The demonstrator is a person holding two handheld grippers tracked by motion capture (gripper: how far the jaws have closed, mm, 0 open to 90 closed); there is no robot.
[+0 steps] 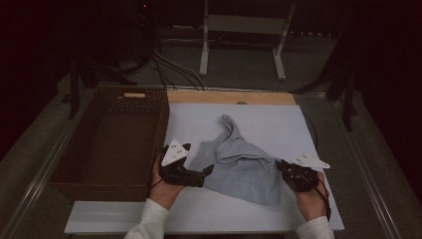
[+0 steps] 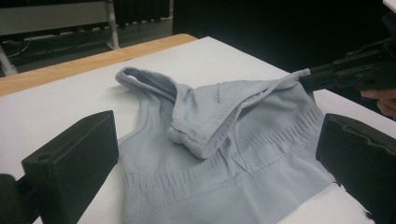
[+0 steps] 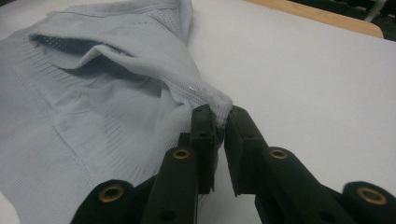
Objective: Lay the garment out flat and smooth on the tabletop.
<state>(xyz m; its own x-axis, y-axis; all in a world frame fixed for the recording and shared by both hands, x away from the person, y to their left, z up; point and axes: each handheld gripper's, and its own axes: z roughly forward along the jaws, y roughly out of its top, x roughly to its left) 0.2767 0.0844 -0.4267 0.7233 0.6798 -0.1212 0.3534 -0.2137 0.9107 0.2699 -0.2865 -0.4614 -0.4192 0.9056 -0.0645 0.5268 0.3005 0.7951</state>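
Pinching the grey garment (image 3: 107,93) strap, right tool (image 3: 220,122) (left tool (image 2: 219,163) gapes empty).

In the left gripper view the lower hem of the grey garment (image 2: 219,154) runs off the bottom edge, and the far gripper (image 2: 355,74) is cut by the right edge, so its jaws' grip there is hard to read. In the right gripper view the garment's left part leaves the frame. From above, the person's sleeves (image 1: 149,221) are cropped at the bottom, and the basket (image 1: 69,172) interior is perhaps too dark to judge.
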